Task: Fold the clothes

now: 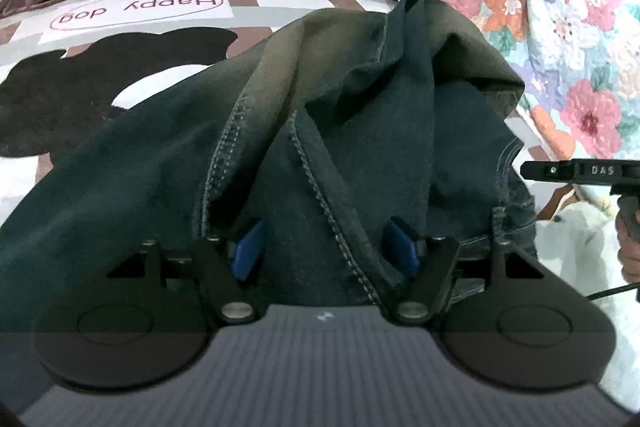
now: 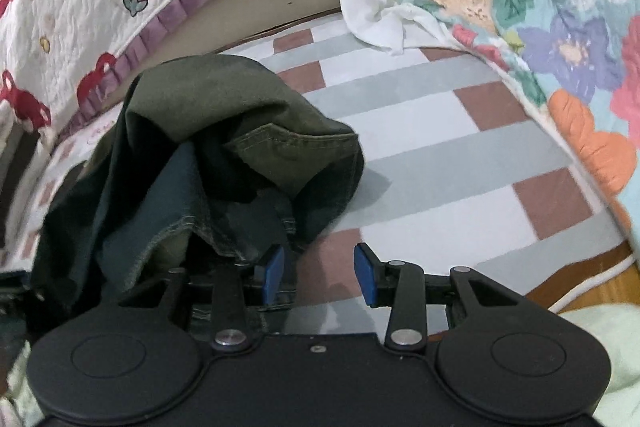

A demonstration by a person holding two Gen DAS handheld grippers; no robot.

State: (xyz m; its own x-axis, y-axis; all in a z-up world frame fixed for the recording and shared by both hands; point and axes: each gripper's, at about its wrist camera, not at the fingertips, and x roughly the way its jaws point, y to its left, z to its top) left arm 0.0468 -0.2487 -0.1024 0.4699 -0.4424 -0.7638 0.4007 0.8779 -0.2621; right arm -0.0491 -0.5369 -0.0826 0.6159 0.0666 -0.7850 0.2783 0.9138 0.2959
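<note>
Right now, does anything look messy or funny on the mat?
Yes. The dark green garment is bunched in a crumpled heap instead of lying flat on the checked mat. Both grippers are open, with its folds between the left gripper's fingers and against the right gripper.

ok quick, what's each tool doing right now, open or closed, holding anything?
Left tool: open, dark garment draped between its pads, not clamped.
Right tool: open, holding nothing; the garment lies beside its left pad.

"Happy dog" upside down on checked mat, "DAS" on right claw
</note>
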